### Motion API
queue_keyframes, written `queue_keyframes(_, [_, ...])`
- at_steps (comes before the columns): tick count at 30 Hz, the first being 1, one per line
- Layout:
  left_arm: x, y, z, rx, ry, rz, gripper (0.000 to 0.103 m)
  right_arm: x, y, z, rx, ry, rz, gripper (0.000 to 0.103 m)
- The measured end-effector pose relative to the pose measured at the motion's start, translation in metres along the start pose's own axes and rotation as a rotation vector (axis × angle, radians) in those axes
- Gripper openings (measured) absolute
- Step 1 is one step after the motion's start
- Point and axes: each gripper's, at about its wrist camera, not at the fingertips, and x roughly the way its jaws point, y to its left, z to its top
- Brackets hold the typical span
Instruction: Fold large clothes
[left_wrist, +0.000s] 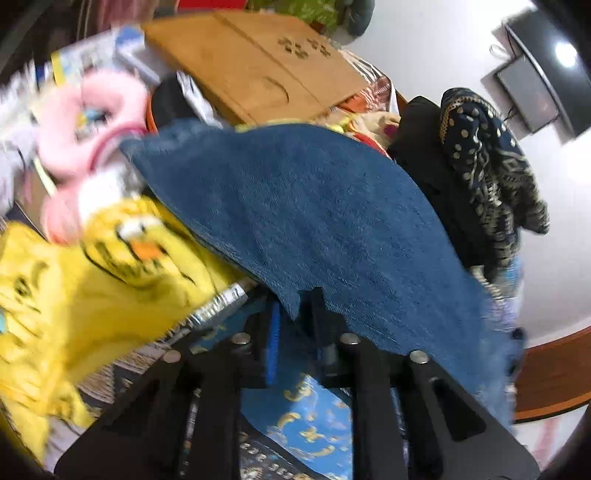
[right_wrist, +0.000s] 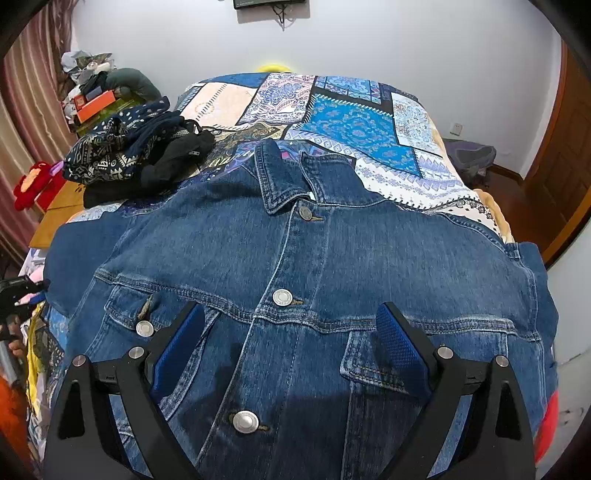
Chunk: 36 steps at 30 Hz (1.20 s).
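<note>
The denim jacket (right_wrist: 295, 258) lies front-up on the patchwork bedspread (right_wrist: 369, 122), buttons down the middle and collar pointing toward the far wall. Its body is spread flat and wide — no fold across the chest yet, and both breast pockets are in plain sight.

The right gripper (right_wrist: 291, 332) hovers just above the jacket's chest with its fingers spread wide, one blue pad over each pocket, gripping nothing.

At the jacket's left edge the action is livelier: the left gripper (left_wrist: 295, 314) has its fingers drawn narrow on a flap of blue cloth (left_wrist: 314, 221), which rises from them in a lifted sheet. The wrist view is blurred, but going by the colour and by where that gripper sits in the other view, this looks like the jacket's left sleeve or side panel, held up off the bed.

So my read is an early stage — the first side fold is being set up and isn't laid down yet. The other side and the final fold of the body look untouched.

Beyond the jacket's left shoulder, a heap of dark patterned clothes (right_wrist: 136, 155) sits in a bundle on the bed.
</note>
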Motion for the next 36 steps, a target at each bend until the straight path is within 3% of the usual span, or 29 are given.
queue_keyframes(4, [-0.024,-0.031,-0.001,0.122,-0.117,0.104,0.007,-0.006,-0.002,0.0,0.001,-0.012,-0.003,0.093])
queue_keyframes(7, [-0.046,-0.06,0.002,0.198,-0.204,0.117,0.006,-0.012,-0.005,0.0,0.007,-0.024,-0.003,0.093])
queue_keyframes(15, [-0.115,-0.151,0.002,0.348,-0.38,-0.019,0.004,-0.03,-0.016,0.0,0.024,-0.078,-0.007,0.093])
queue_keyframes(19, [-0.134,-0.197,-0.01,0.413,-0.404,-0.116,0.003,-0.031,-0.024,-0.002,0.056,-0.083,0.017,0.093])
queue_keyframes(24, [-0.135,-0.26,-0.041,0.535,-0.353,-0.225,0.003,-0.032,-0.03,-0.006,0.073,-0.085,0.027,0.093])
queue_keyframes(29, [-0.117,-0.309,-0.094,0.699,-0.269,-0.273,0.003,-0.036,-0.031,-0.011,0.043,-0.092,0.002,0.093])
queue_keyframes(36, [-0.072,-0.347,-0.175,0.9,-0.024,-0.317,0.003,-0.039,-0.041,-0.018,0.039,-0.09,-0.019,0.093])
